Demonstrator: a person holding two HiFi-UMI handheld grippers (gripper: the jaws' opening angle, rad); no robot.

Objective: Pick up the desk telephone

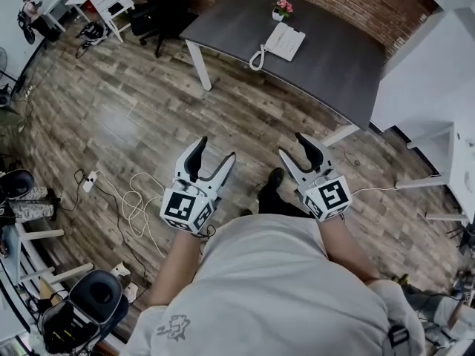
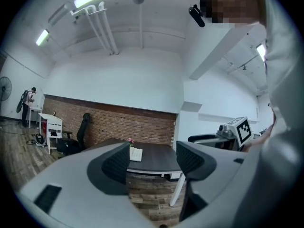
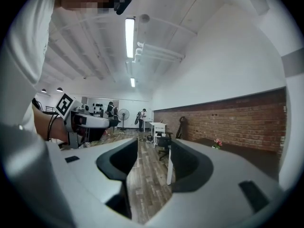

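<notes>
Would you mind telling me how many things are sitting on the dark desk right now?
2: the white telephone toward the far side of the desk, and a small pot of pink flowers just beyond it. Nothing else shows there.

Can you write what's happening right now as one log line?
left tool: open, empty | right tool: open, empty | telephone: on desk, not yet reached

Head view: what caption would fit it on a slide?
Open left claw and right claw face a dark desk bearing a white telephone.
</notes>
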